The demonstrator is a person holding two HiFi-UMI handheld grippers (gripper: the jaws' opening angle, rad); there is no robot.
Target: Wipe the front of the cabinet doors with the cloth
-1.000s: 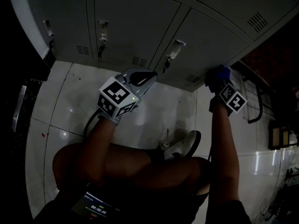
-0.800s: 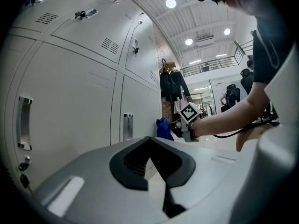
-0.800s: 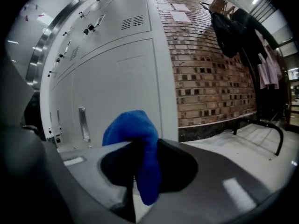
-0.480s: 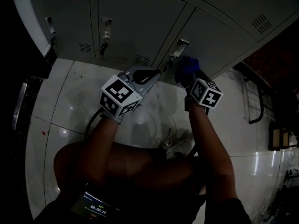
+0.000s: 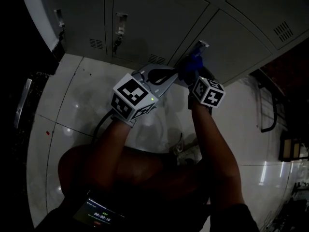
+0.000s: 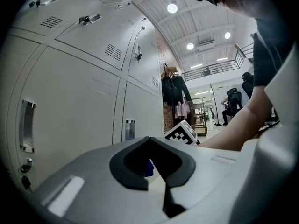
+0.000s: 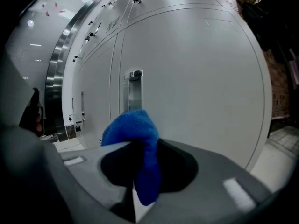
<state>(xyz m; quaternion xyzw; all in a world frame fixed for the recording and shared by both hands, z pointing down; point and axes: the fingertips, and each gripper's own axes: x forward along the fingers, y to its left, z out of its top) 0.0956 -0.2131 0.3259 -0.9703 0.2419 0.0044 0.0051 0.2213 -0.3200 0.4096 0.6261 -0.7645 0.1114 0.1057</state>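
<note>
Grey locker-style cabinet doors [image 5: 145,18] run across the top of the head view. My right gripper [image 5: 190,70] is shut on a blue cloth [image 5: 193,62], which it presses against a lower door beside its metal handle [image 5: 200,47]. In the right gripper view the cloth [image 7: 140,143] bulges out of the jaws in front of the door [image 7: 201,78] and handle [image 7: 134,90]. My left gripper [image 5: 163,76] hovers just left of it, near the doors' bottom edge. It is shut [image 6: 152,167] with nothing held, and a door [image 6: 70,106] fills its left side.
Below the cabinet lies a glossy white tiled floor [image 5: 63,110]. The person's bare knees [image 5: 120,163] and a shoe [image 5: 186,151] are under the arms. Keys hang from a lock [image 5: 117,40] further left. A dark rail [image 5: 268,110] stands at the right.
The right gripper carried the cloth leftward along the lower doors, from the far right door to the handle beside the left gripper. The left gripper stayed roughly in place.
</note>
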